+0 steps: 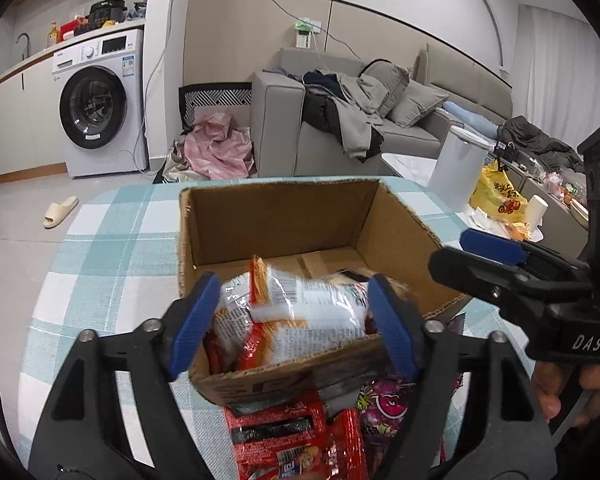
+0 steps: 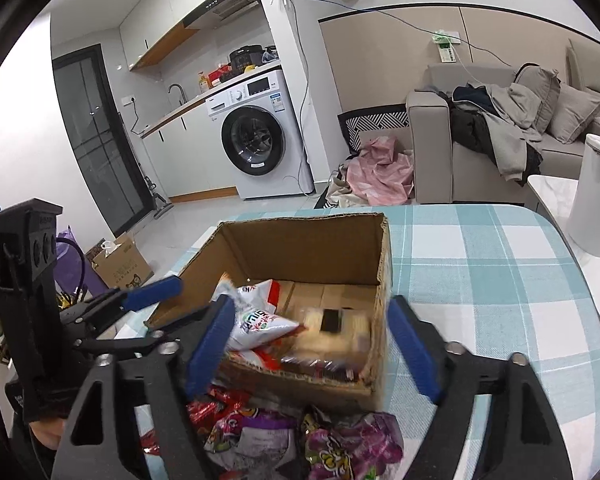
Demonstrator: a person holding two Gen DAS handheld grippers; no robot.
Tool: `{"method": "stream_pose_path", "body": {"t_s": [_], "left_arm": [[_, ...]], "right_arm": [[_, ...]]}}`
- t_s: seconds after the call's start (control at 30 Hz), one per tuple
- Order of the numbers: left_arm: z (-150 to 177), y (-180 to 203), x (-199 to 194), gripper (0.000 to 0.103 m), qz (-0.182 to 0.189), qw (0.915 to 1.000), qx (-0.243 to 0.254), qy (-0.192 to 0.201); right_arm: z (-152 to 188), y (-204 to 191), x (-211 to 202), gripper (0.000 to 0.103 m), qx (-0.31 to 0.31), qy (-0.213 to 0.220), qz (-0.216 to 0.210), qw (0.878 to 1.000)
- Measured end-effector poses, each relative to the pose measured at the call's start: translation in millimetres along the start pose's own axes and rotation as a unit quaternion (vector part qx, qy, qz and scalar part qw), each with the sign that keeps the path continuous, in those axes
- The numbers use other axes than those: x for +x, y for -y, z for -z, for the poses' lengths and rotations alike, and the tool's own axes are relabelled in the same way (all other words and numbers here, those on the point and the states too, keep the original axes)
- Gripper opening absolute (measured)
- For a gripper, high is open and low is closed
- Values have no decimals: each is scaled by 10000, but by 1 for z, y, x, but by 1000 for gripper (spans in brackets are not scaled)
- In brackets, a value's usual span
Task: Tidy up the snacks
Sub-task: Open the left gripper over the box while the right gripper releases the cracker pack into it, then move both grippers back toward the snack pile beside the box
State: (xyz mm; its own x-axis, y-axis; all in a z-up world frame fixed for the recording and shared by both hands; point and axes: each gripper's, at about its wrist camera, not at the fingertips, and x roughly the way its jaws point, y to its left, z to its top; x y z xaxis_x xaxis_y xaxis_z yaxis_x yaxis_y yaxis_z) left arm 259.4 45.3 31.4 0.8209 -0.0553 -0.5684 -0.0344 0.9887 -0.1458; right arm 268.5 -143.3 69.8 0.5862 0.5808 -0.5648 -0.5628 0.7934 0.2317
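Note:
An open cardboard box point(image 1: 280, 220) point(image 2: 300, 248) stands on the checked tablecloth point(image 1: 112, 248). My left gripper point(image 1: 292, 292) is open over the box's near end. A white and orange snack packet point(image 1: 312, 312), blurred, lies loose between its blue pads point(image 1: 196, 312) on other packets in the box. My right gripper point(image 2: 312, 312) is open too, above a blurred beige packet point(image 2: 336, 328) inside the box, next to a white and red packet point(image 2: 260, 320). Red packets point(image 1: 276, 436) and purple packets point(image 2: 352, 440) lie on the cloth in front of the box.
A white cylinder-shaped container point(image 1: 456, 168) and a yellow bag point(image 1: 496, 196) stand on a second table to the right. Beyond are a sofa point(image 1: 284, 120) with clothes and a washing machine point(image 1: 100, 104). The far half of the box floor is bare.

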Motion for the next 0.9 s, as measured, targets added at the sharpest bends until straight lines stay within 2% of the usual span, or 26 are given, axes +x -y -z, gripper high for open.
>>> {"method": "stream_pose_path", "body": {"t_s": [0.1,0.13,0.17,0.2,0.23,0.37,0.53,0.9], "left_arm": [[2,1,-17,85,-12,10000,65,65],[3,1,-22,90,-34,9999,96,54],[4,3,-29,93,-54,9999,132,53],[5,4,-34,101,-73,9998,159,62],[7,5,-39,102,-110,9997,185,80],[18,10,-64,102,-170,9993,314,139],[30,7,-85,102,-97,9996,247,66],[57,8,-107,102,-36,9999,159,-47]], "right_arm": [[4,2,-10,99,-41,-42,45,10000],[5,2,-14,102,-46,-24,60,10000],[7,2,-18,102,-47,-1,75,10000],[9,3,-21,102,-47,12,100,9999],[11,4,-25,103,-35,18,138,9999],[22,4,-39,103,-12,5,195,9998],[33,1,-49,103,-120,-129,296,9994],[57,0,-63,103,-155,-154,190,9996]]}}
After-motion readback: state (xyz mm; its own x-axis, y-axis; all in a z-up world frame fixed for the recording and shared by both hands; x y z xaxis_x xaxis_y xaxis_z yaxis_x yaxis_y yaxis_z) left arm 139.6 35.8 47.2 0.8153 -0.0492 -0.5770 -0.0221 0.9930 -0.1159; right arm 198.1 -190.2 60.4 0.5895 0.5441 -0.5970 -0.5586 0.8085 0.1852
